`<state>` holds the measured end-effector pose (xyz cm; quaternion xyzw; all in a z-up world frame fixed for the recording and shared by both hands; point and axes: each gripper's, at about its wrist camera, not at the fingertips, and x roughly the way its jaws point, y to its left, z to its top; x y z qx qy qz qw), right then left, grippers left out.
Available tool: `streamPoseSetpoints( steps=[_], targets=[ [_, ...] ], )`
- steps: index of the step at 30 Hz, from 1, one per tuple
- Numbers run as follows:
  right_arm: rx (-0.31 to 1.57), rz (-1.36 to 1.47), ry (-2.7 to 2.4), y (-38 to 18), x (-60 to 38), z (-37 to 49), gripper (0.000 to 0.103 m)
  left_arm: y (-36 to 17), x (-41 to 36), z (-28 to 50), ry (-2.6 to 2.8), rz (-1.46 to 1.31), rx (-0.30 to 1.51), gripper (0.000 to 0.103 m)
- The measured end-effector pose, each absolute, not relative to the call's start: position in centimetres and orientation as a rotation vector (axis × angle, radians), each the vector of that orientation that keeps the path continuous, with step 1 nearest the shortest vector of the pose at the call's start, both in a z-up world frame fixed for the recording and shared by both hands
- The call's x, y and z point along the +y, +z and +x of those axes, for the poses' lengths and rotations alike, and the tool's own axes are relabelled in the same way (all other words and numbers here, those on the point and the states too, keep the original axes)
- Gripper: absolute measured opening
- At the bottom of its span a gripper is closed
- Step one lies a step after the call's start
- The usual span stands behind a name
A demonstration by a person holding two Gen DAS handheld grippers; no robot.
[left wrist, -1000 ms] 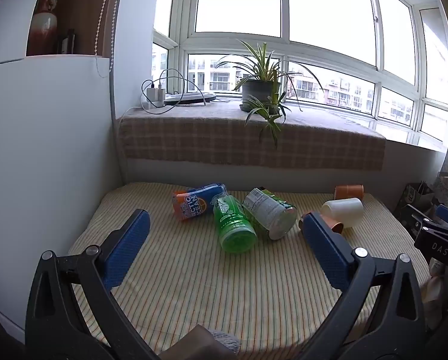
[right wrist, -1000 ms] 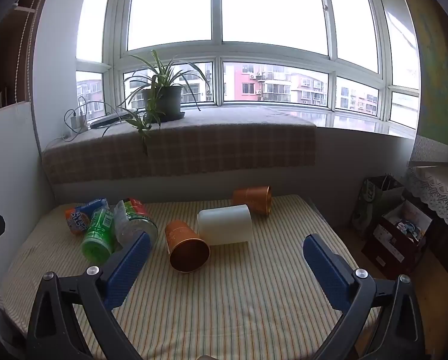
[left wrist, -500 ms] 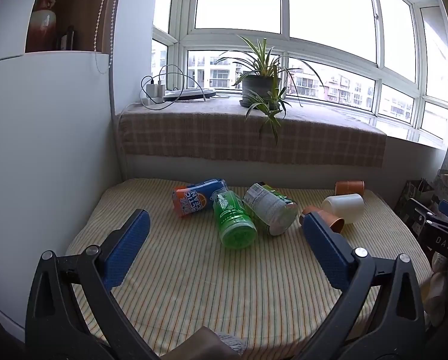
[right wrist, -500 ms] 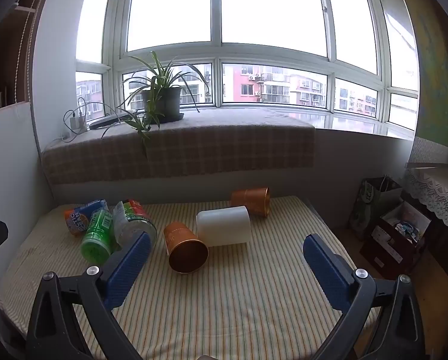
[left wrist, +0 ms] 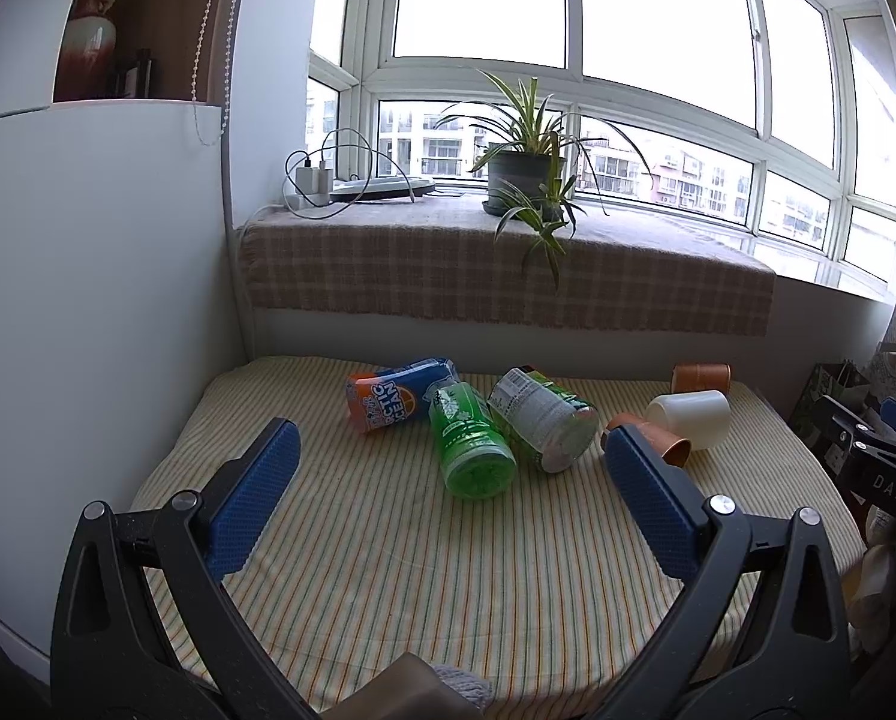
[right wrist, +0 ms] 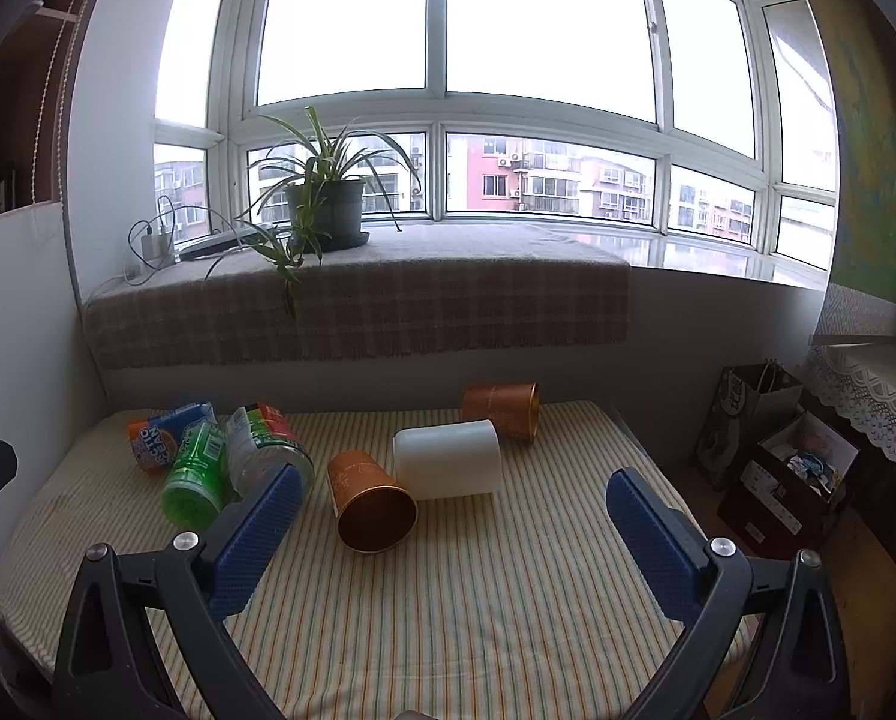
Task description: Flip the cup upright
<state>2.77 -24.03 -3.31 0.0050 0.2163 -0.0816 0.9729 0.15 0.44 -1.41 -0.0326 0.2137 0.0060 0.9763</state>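
— What do we have on the striped tablecloth [right wrist: 508, 612]?

— We see three cups, all lying on their sides. The near copper cup [right wrist: 371, 501] has its open mouth turned toward us; the white cup [right wrist: 448, 459] lies just behind it, touching or nearly so, and a second copper cup [right wrist: 502, 409] lies beyond that, near the far edge.

— And to our left?

— Three bottles lie tipped together: a green bottle [left wrist: 469, 441], a clear bottle with a green label [left wrist: 541, 417], and an orange-and-blue bottle [left wrist: 397, 393].

— How do our grippers stand?

— Our left gripper [left wrist: 448, 495] has its jaws spread wide, holding nothing, above the cloth short of the bottles. Our right gripper [right wrist: 451, 531] is likewise spread wide and empty, with the near copper cup showing between its blue pads [right wrist: 256, 537].
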Motion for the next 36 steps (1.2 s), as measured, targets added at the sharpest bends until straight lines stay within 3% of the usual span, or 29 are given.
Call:
streamPoseSetpoints(
  steps=[36],
  targets=[
    [0.429,-0.001,-0.124,-3.53,-23.14,3.22,0.103,-1.50,0.80,0.27,0.024,-0.063,0.441,0.103]
  ],
)
